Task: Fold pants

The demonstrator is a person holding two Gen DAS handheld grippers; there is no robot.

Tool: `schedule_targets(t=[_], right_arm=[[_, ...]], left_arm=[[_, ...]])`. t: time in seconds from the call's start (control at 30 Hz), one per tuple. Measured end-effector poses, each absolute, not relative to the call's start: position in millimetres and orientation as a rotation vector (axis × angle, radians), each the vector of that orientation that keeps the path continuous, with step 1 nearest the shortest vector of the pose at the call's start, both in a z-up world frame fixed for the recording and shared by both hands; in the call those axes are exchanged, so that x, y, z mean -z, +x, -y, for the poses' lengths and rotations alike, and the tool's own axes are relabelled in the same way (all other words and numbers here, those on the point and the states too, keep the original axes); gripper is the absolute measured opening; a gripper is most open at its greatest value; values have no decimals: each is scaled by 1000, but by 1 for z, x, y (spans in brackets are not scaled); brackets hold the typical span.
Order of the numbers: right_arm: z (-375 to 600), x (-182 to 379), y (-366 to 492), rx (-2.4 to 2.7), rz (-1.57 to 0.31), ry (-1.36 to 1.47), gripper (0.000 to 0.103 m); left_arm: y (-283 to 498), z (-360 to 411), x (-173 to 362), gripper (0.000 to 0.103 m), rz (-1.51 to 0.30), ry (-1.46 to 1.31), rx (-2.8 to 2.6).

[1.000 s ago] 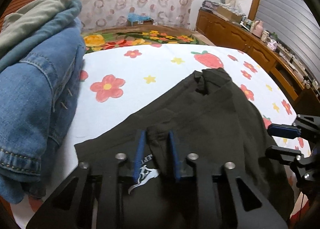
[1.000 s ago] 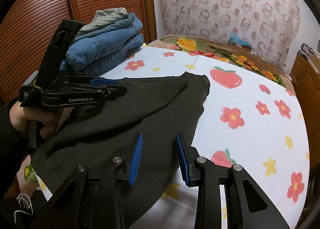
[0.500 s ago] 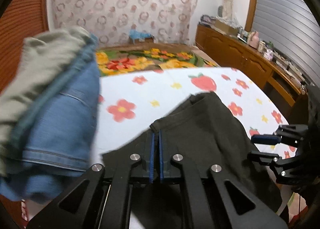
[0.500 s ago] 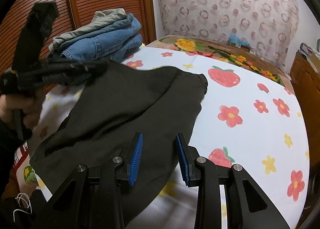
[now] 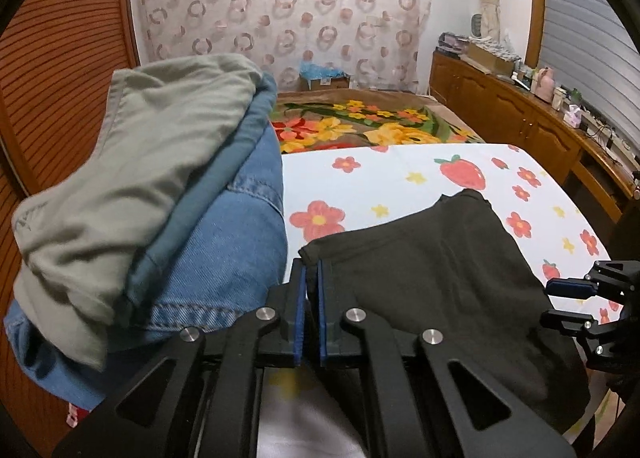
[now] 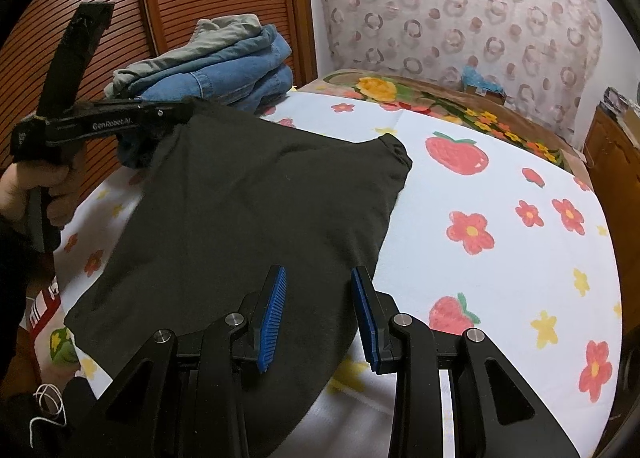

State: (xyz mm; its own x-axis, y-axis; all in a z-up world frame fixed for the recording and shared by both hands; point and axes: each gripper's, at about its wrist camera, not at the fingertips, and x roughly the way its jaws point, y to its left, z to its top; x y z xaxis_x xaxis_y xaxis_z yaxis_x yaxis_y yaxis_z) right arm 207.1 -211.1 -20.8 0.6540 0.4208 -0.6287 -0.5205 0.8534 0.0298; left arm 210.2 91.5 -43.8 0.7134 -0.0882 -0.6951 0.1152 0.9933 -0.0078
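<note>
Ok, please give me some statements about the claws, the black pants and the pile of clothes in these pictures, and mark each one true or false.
1. The left claw is shut on a corner of the black pants. True.
2. The right claw also grips the pants. False: its blue pads are apart and it only hovers over the near edge of the pants.
3. The stack of folded clothes has jeans on top. False: a grey-green garment lies on top, with denim under it.
4. The pants lie on a bed sheet printed with flowers and strawberries. True.
5. The pants cover the whole stack. False: the stack stands beside them.
</note>
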Motion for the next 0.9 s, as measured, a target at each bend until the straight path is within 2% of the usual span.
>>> schedule_targets(t=[0.03, 0.2, 0.27, 0.3, 0.9], right_arm=[[211, 20, 206, -537, -670, -158, 35], [213, 16, 198, -546, -661, -154, 35], [213, 15, 192, -553, -657, -153, 35], [214, 14, 189, -555, -655, -153, 35], [239, 17, 116, -537, -639, -121, 35]], left_arm=[[209, -91, 45, 6, -771, 35, 116], [196, -84, 45, 28, -764, 55, 128], [189, -81, 44, 48, -756, 65, 140], [183, -80, 43, 50, -748, 65, 154], [84, -75, 76, 53, -781, 33, 208]])
